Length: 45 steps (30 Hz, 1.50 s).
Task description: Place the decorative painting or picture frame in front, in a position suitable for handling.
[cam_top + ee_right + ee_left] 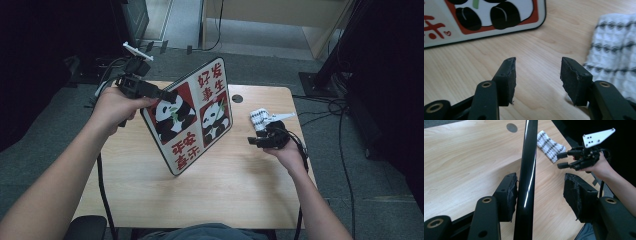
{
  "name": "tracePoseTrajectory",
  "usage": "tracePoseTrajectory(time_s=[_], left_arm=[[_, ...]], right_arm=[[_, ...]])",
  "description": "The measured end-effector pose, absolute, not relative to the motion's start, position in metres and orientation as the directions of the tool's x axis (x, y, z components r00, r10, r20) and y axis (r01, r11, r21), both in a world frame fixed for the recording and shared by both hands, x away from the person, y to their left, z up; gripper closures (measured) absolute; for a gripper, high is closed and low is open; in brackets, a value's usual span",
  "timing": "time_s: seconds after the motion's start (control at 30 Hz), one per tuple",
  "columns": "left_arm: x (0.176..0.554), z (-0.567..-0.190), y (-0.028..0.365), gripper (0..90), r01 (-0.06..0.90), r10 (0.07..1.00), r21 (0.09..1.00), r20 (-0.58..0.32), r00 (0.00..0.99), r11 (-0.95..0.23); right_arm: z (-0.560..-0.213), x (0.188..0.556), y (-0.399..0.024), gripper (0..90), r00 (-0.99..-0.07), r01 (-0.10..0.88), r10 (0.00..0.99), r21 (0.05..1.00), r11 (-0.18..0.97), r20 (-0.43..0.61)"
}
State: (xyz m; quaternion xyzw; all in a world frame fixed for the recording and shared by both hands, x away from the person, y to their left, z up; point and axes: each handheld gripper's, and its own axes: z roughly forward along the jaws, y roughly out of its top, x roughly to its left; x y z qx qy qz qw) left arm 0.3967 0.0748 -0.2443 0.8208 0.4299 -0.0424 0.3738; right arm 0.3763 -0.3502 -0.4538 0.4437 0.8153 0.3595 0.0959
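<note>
From my remote station, the left gripper view reduces the panda tray (525, 180) to its glossy black rim seen edge-on, touching the gripper's left pad with a clear gap to the right pad, so I cannot tell whether the left gripper (540, 192) clamps it. In the high view I see the tray tilted steeply on one corner over the wooden table (240, 190), its flat rounded-rectangle face printed with pandas and red characters. The right gripper (537, 75) hovers wide and empty just beside the waffle-textured white cloth (616, 57), cut off at the frame edge.
</note>
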Motion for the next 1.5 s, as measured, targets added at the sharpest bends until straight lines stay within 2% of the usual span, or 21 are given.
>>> tracePoseTrajectory(time_s=[0.33, 0.4, 0.7, 1.03, 1.23, 1.5], left_arm=[[0.38, -0.258, 0.09, 44.6, 0.729, 0.676, 0.597, -0.388, 0.627, -0.334], [0.376, -0.261, 0.092, 45.0, 0.718, 0.691, 0.613, -0.362, 0.626, -0.329], [0.365, -0.275, 0.1, 45.3, 0.716, 0.669, 0.629, -0.395, 0.63, -0.303], [0.355, -0.293, 0.111, 45.1, 0.726, 0.669, 0.626, -0.412, 0.618, -0.285], [0.351, -0.304, 0.117, 45.0, 0.73, 0.666, 0.629, -0.427, 0.612, -0.268], [0.348, -0.315, 0.118, 45.0, 0.731, 0.664, 0.636, -0.437, 0.606, -0.248]], right_arm=[[-0.446, 0.396, -0.371, 48.4, -0.539, 0.655, 0.826, 0.698, 0.29, 0.162], [-0.446, 0.401, -0.374, 48.4, -0.529, 0.655, 0.832, 0.704, 0.273, 0.169], [-0.452, 0.425, -0.384, 48.3, -0.479, 0.67, 0.866, 0.697, 0.254, 0.145], [-0.468, 0.45, -0.398, 47.6, -0.406, 0.705, 0.904, 0.676, 0.215, 0.135], [-0.479, 0.461, -0.402, 47.0, -0.381, 0.748, 0.913, 0.63, 0.21, 0.148], [-0.494, 0.461, -0.397, 47.0, -0.384, 0.764, 0.916, 0.597, 0.243, 0.118]])
